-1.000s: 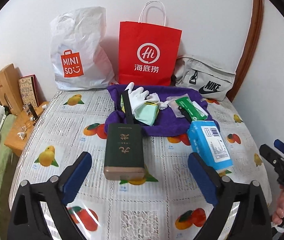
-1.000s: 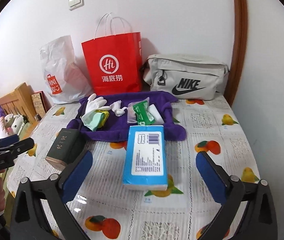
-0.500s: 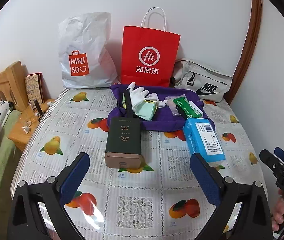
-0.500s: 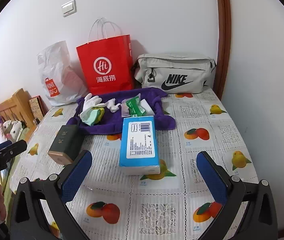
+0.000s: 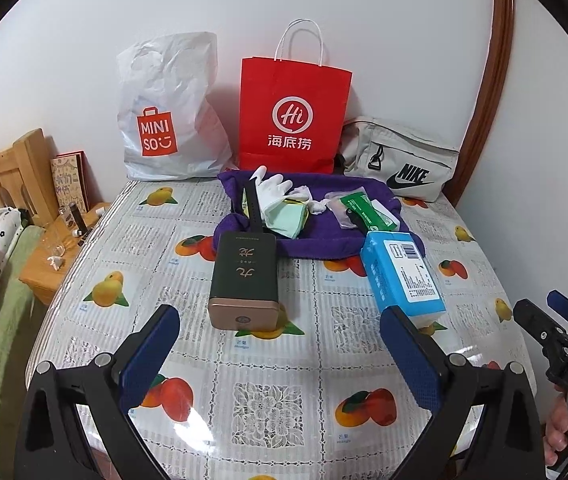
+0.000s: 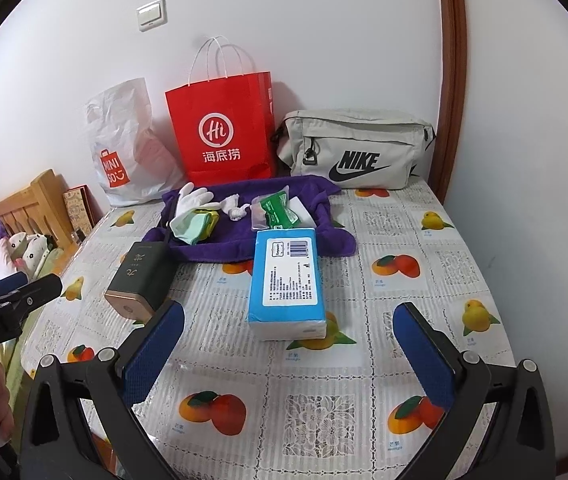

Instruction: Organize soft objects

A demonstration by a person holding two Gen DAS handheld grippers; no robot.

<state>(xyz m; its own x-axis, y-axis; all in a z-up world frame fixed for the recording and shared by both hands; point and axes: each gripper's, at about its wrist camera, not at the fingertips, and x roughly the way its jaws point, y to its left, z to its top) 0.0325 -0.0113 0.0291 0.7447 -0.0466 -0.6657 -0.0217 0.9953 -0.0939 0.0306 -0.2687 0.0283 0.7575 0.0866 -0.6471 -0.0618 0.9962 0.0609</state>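
Tissue pack point(image 6: 287, 282) on table point(image 6: 404, 240) — left hand-held gripper point(image 5: 279, 356), right hand-held gripper point(image 6: 288, 354) both released, empty.

NIKE pouch point(image 6: 354, 148) (MINISO bag point(image 5: 167, 112))

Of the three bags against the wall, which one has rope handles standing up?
The red paper bag in the middle; the white plastic bag and grey Nike bag show none.
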